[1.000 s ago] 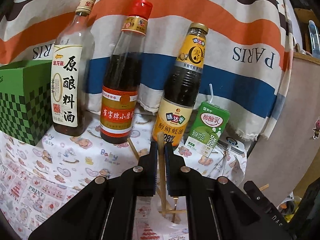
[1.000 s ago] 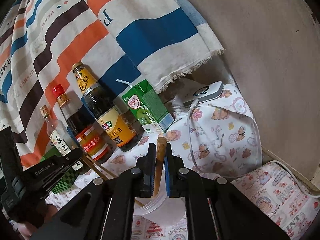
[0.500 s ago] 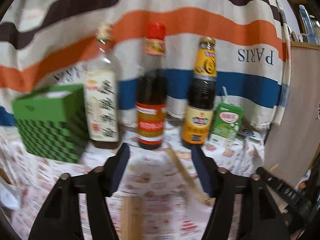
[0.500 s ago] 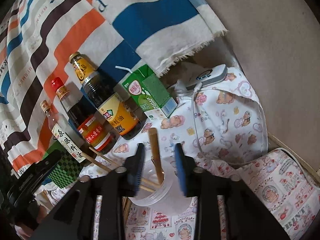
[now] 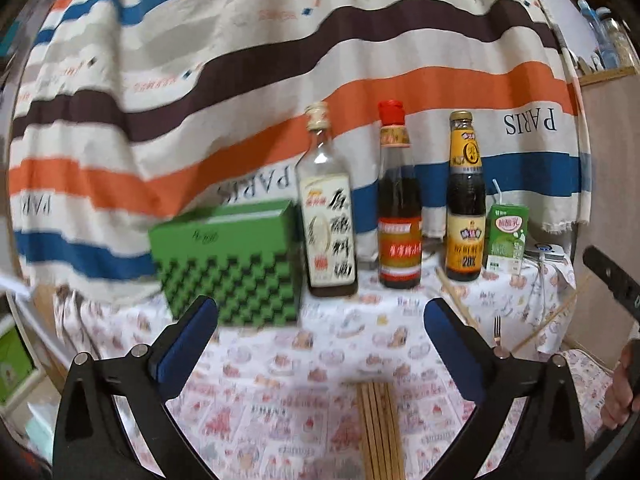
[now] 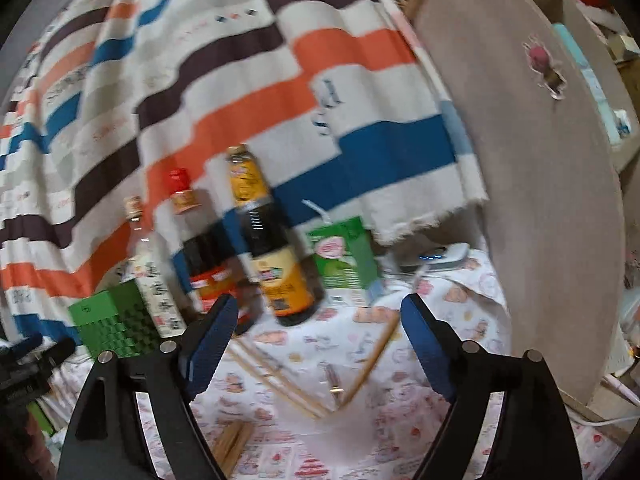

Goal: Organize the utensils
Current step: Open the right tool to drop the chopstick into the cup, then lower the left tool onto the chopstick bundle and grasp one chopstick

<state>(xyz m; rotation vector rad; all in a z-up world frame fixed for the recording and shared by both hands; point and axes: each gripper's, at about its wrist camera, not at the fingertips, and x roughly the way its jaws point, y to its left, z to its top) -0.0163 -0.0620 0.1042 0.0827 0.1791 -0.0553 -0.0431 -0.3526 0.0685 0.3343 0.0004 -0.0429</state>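
Note:
A bundle of wooden chopsticks [image 5: 378, 428] lies flat on the patterned tablecloth, low in the left wrist view; it also shows in the right wrist view [image 6: 232, 442]. More chopsticks [image 6: 372, 360] and a fork [image 5: 497, 330] lean in a clear plastic cup [image 6: 340, 420] to the right. My left gripper [image 5: 320, 320] is open and empty above the bundle. My right gripper [image 6: 314, 320] is open and empty above the cup.
Three sauce bottles [image 5: 400, 200] stand in a row at the back, with a green milk carton [image 5: 506, 236] on their right and a green checkered box [image 5: 232, 268] on their left. A striped cloth hangs behind. A brown board [image 6: 540, 160] stands at the right.
Both grippers opened, let go of their chopsticks and pulled back and up. The chopsticks now rest in the cup.

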